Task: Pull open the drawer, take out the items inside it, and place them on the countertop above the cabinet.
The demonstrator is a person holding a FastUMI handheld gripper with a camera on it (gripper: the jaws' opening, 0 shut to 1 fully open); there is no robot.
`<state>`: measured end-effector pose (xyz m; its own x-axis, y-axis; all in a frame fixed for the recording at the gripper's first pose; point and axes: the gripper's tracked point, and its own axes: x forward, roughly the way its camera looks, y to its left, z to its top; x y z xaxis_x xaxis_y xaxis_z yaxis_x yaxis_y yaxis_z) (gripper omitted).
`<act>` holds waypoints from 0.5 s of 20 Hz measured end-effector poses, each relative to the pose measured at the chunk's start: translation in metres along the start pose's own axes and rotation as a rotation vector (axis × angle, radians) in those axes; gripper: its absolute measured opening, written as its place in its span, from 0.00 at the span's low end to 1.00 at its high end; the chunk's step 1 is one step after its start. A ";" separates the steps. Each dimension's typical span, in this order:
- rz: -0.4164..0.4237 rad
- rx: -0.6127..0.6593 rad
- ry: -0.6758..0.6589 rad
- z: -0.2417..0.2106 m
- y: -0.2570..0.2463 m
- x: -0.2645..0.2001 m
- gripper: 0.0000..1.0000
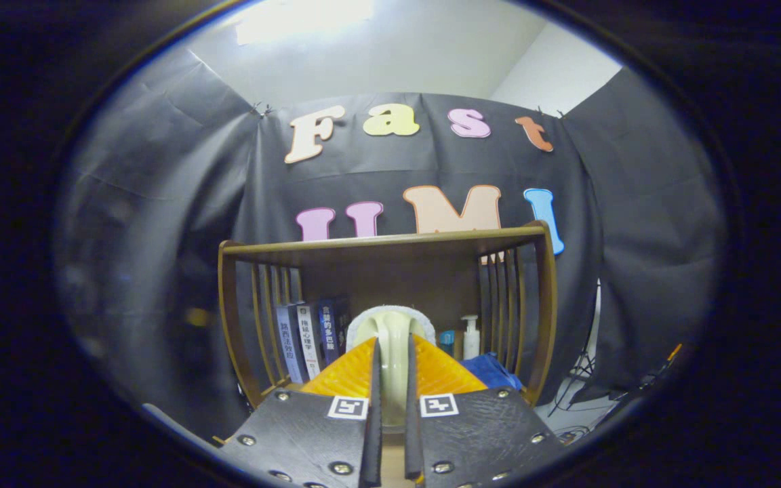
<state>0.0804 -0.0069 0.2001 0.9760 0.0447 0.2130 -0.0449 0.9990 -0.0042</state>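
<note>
item: a pale cream piece [390, 335] with a rounded top is standing upright between the fingers and reaching beyond their tips, under the shelf's top board; what it is, i cannot tell.
gripper [390, 369]: its two fingers [372, 407] are running nearly parallel with a narrow gap, and the cream piece is sitting in that gap; both seem to be pinching it, jaws almost pressed together.
white disc [358, 329]: showing as a rim just behind the cream piece.
shelf [390, 242]: a brown wooden unit with slatted sides is standing against the cloth wall, beyond the fingers.
books [306, 339]: standing upright in a row at the shelf's left side.
pump bottle [471, 337]: a white one is standing at the shelf's right side, near the slats.
blue thing [489, 371]: lying low at the right side, in front of the bottle.
drawer: not to be made out.
</note>
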 end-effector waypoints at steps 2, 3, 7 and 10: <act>-0.015 -0.001 0.015 -0.003 -0.003 0.012 0.14; -0.020 -0.002 0.024 -0.009 -0.004 0.020 0.14; -0.041 -0.039 0.071 -0.045 -0.008 0.048 0.14; -0.039 -0.074 0.116 -0.082 -0.005 0.070 0.14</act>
<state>0.1668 -0.0081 0.1351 0.9950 0.0017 0.1002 0.0055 0.9975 -0.0709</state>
